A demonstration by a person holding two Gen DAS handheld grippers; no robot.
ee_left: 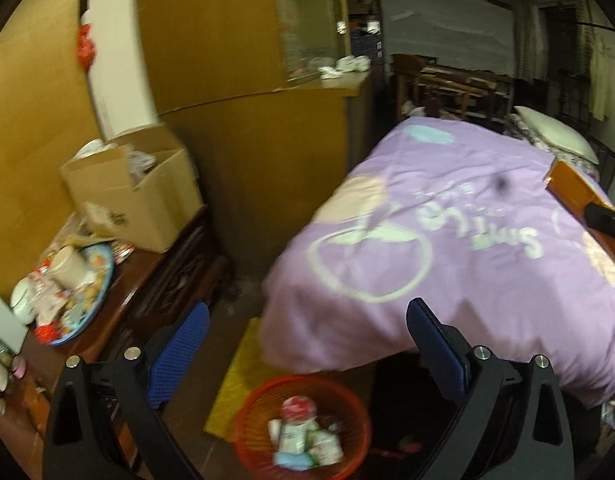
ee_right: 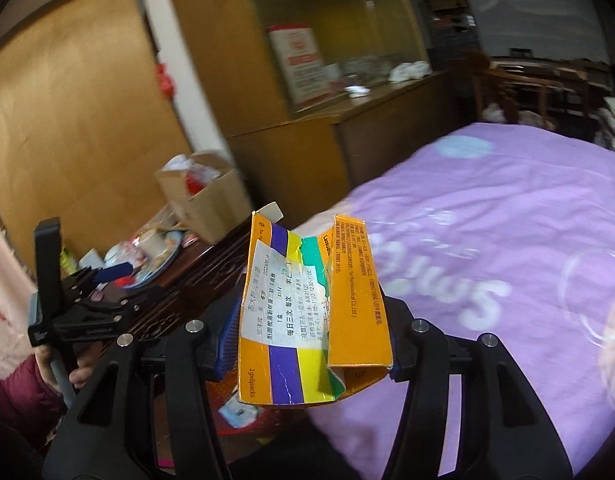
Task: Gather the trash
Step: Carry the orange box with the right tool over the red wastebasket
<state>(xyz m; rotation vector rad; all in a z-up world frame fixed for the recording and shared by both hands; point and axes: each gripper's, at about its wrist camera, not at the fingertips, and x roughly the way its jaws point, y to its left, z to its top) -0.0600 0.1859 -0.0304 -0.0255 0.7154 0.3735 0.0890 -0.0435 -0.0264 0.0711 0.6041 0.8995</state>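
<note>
R gripper (ee_right: 307, 344) clamps a torn, flattened orange box (ee_right: 307, 320) w/ purple, yellow and green stripes and a white label, held up over the near edge of the bed (ee_right: 507, 220). L gripper (ee_left: 307, 320) hangs wide open, nothing between its blue pads, above a red basket (ee_left: 243, 440) on the floor by the bed's corner, cartons already inside. Cardboard box (ee_left: 147, 208) sits on a side cabinet.
</note>
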